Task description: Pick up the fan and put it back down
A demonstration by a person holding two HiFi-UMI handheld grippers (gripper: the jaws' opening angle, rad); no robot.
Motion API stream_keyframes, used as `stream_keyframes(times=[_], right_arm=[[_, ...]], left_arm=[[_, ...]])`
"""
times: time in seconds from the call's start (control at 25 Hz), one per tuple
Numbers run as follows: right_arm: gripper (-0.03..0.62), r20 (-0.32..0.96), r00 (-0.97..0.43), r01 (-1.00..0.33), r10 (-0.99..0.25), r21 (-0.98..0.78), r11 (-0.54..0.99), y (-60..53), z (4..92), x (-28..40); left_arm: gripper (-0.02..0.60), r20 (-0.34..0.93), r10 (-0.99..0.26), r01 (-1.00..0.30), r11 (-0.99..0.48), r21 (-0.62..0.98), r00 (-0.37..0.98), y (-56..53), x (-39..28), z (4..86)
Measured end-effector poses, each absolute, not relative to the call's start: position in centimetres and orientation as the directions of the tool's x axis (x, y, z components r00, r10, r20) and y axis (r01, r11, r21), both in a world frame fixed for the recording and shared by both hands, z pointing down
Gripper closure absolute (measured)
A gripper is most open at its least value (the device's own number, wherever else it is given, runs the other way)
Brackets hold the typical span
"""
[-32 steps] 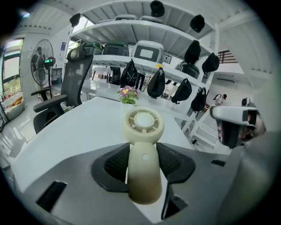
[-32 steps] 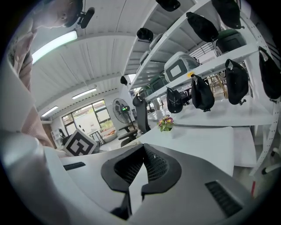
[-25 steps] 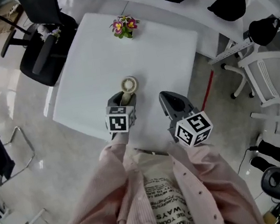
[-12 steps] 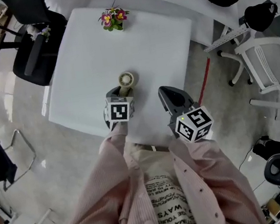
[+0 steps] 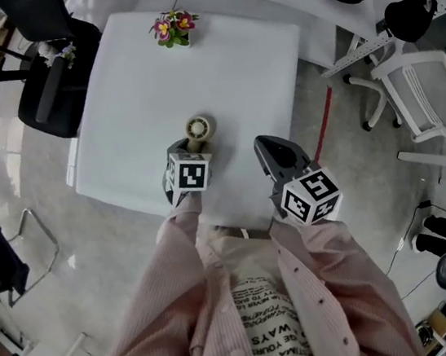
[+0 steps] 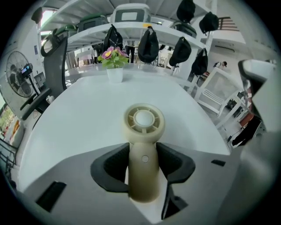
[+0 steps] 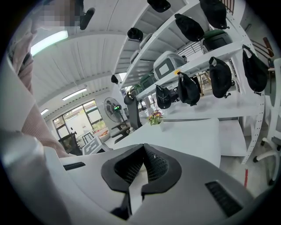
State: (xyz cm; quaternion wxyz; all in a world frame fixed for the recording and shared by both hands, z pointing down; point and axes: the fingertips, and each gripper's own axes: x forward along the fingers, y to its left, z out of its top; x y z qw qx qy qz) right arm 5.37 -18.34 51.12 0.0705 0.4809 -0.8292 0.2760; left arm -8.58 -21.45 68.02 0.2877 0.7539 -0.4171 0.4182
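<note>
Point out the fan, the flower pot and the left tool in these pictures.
fan (image 6: 144, 124): left gripper view, its round head.
flower pot (image 6: 115, 75): left gripper view, its white wall.
left tool (image 6: 144, 163): left gripper view, midway between its fingertips.

White table (image 5: 233, 73), flowerpot (image 5: 173, 30) at far edge — fan (image 5: 199, 127) nearer

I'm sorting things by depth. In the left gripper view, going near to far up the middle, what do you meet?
First the left gripper → fan → potted flowers → black bags hanging on the rack.
</note>
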Motion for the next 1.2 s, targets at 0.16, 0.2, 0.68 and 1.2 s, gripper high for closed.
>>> stream_keyframes(times=[0.16, 0.2, 0.68, 1.2], right_arm=[[0.595, 0.383, -0.525, -0.837, -0.760, -0.394, 0.379, -18.1, 51.2, 5.7], [0.595, 0.383, -0.526, -0.836, -0.760, -0.397, 0.379, -18.1, 51.2, 5.7], [0.595, 0.376, -0.543, -0.824, -0.751, -0.411, 0.389, -17.7, 51.2, 5.6], [0.595, 0.351, -0.595, -0.795, -0.723, -0.391, 0.464, -17.9, 49.9, 5.0]], left_arm=[[0.399, 0.868, -0.392, -0.863, -0.500, 0.077, 0.304, -21.4, -8.6, 68.0], [0.399, 0.868, -0.390, -0.860, -0.504, 0.076, 0.306, -21.3, -8.6, 68.1], [0.322, 0.842, -0.474, -0.876, -0.482, -0.003, 0.258, -21.1, -9.4, 67.8], [0.487, 0.723, -0.631, -0.879, -0.471, -0.068, 0.282, -19.7, -8.4, 61.3]])
